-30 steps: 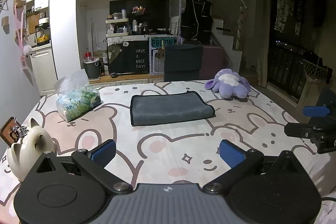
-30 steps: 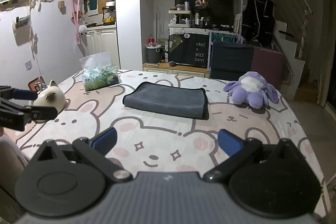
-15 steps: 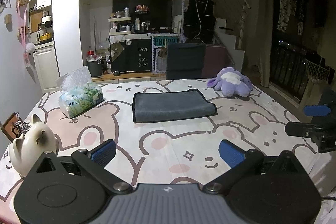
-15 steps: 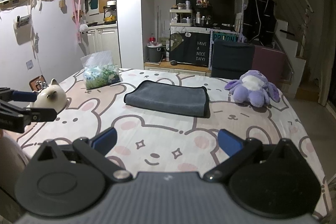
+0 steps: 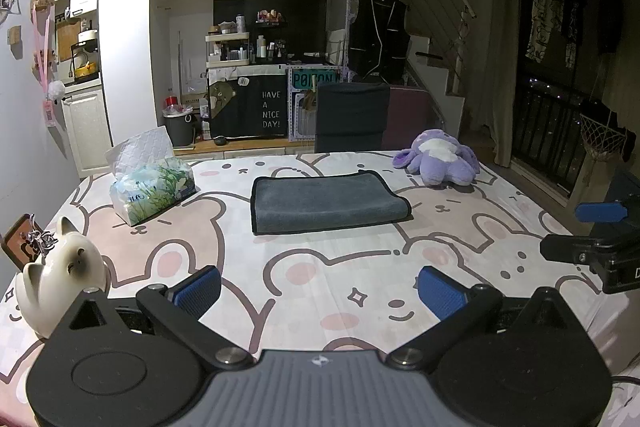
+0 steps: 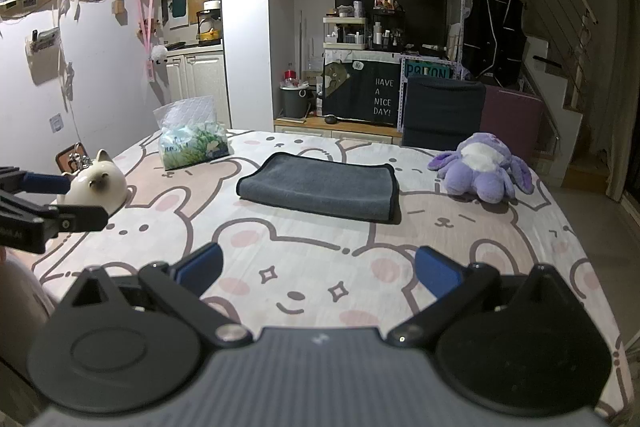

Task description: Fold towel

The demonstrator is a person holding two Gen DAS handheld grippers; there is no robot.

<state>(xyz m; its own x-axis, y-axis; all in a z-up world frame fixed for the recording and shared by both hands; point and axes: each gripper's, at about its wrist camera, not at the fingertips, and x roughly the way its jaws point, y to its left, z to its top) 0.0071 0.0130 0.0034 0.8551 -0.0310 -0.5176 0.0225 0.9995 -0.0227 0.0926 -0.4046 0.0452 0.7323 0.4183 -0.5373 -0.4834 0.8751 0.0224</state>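
Observation:
A dark grey towel lies folded into a flat rectangle in the middle of the bear-print table; it also shows in the right wrist view. My left gripper is open and empty, well short of the towel, above the near part of the table. My right gripper is open and empty too, also well back from the towel. Each gripper shows at the edge of the other's view: the right one and the left one.
A tissue pack stands left of the towel. A white cat figurine sits at the near left with a small brown item behind it. A purple plush toy lies at the far right. A dark chair stands behind the table.
Both grippers have drawn back and risen slightly from the table, staying open. The towel has not moved.

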